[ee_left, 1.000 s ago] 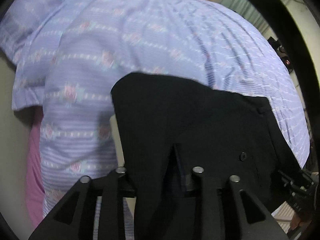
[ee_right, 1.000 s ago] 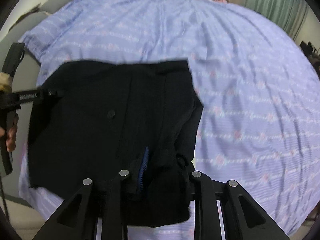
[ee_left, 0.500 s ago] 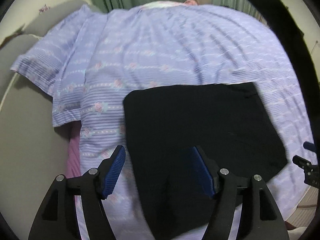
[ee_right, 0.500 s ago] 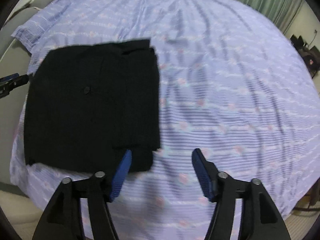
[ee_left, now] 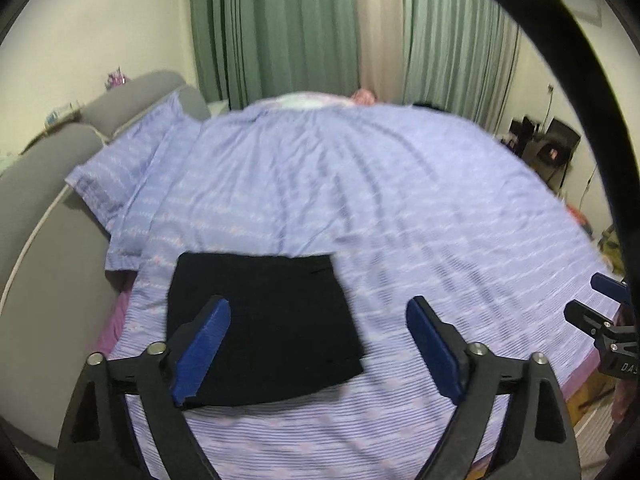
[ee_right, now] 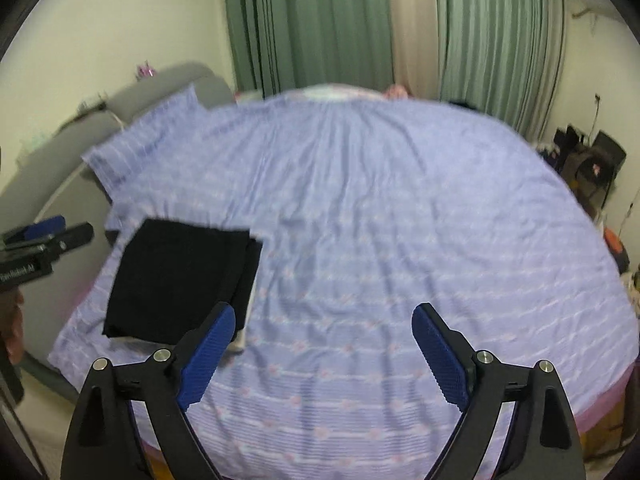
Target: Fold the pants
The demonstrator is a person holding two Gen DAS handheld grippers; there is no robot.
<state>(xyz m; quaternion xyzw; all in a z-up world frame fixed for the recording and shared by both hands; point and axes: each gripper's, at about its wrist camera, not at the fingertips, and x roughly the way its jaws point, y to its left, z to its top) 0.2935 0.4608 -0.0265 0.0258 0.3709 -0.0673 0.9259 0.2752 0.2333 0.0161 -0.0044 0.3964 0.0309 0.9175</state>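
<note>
Near the bed's (ee_left: 400, 208) left front corner the black pants (ee_left: 260, 320) lie folded flat – let go a second ago, both the left gripper (ee_left: 318, 344) and right gripper (ee_right: 323, 350) pulled clear, fingers spreading, nothing between them – so folding looks finished.

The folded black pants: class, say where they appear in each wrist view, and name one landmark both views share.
Left wrist view: the folded black pants lie lower centre-left on the purple bedspread.
Right wrist view: the pants lie at the left of the picture, near the bedspread's left edge.
Shared landmark: the green curtains behind the bed.
</note>
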